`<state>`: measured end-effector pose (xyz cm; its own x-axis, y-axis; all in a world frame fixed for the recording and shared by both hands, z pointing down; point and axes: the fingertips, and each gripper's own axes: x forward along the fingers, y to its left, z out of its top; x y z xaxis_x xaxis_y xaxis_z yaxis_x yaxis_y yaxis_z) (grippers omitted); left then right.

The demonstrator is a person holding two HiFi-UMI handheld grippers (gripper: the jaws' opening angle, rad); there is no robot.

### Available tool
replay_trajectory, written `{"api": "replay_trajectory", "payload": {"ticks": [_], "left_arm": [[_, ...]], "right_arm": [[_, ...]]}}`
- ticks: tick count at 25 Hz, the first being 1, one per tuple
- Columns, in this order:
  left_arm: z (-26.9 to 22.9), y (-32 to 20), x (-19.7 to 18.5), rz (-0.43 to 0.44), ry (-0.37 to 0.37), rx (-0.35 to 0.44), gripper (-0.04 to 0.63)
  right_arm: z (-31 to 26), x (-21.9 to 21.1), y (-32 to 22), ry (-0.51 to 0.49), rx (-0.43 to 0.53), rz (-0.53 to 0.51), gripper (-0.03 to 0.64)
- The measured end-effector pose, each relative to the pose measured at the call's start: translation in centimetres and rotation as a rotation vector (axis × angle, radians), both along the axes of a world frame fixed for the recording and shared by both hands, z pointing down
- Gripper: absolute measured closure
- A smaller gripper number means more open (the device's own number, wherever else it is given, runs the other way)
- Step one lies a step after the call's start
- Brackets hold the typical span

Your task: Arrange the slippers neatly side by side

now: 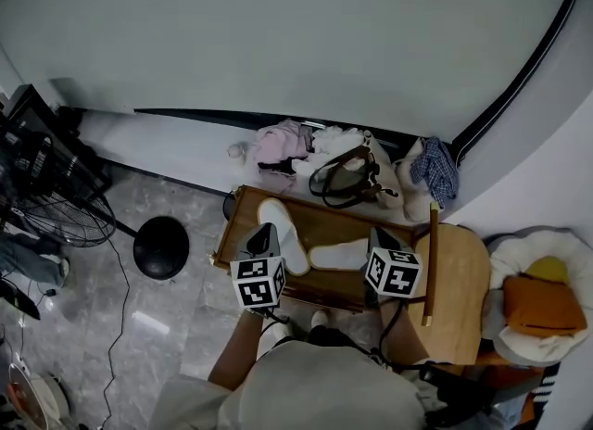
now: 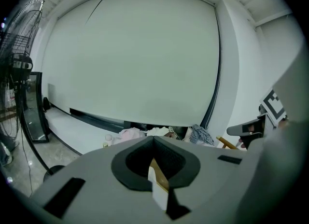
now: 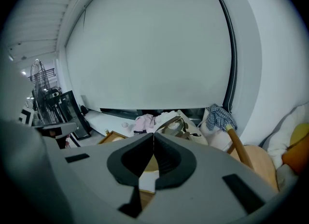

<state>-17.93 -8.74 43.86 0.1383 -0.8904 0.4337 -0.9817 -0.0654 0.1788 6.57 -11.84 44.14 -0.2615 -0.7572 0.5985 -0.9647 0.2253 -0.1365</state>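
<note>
Most of the head view is a pale wall (image 1: 306, 39) above a grey marbled floor (image 1: 176, 326). Near the middle stands a low wooden worktop (image 1: 334, 226) with a raised rim, and a round wooden seat (image 1: 459, 280) sits just beside its right edge. Further right lies a white cushion (image 1: 515, 254) with an orange bundle (image 1: 540, 306) on it. A heap of clothes (image 1: 287, 144) and a brown-strapped bag (image 1: 345, 176) are piled along the foot of the wall behind the worktop. A standing fan (image 1: 56, 215) is at the far left, and its black round base (image 1: 160, 247) is on the floor near the worktop.

Both white slippers lie on the worktop and are not side by side. The longer-looking slipper (image 1: 283, 233) runs diagonally on the left half. The other slipper (image 1: 339, 255) lies crosswise to its right, one end close to the first. Whether they touch cannot be told.

The left gripper (image 1: 266, 228) hovers over the worktop's left near part, its tip over the edge of the diagonal slipper. In the left gripper view its jaws are pressed together at the tips with nothing between them. The right gripper (image 1: 376, 232) hangs just right of the crosswise slipper. In the right gripper view its jaws also meet at the tips and hold nothing.
</note>
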Motion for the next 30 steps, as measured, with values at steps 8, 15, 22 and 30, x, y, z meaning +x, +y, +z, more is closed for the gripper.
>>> {"api": "replay_trajectory", "payload": {"ticks": [8,15,22,30], "left_arm": [[3.6,1.1,1.2,0.018,0.005,-0.087,0.58],[7.2,2.2,2.3,0.02,0.013,-0.163,0.58],[9.9,3.4,2.7,0.006,0.018,-0.222,0.58],[10.6,3.1,3.1,-0.006,0.019,-0.231,0.58]], "right_arm": [[3.3,1.4,1.8,0.005,-0.075,0.028,0.583],[6.5,2.3,3.0,0.006,-0.145,0.038,0.583],[9.0,2.0,3.8,-0.001,-0.196,0.021,0.583],[9.9,1.9,3.8,0.001,-0.215,0.002,0.583]]}}
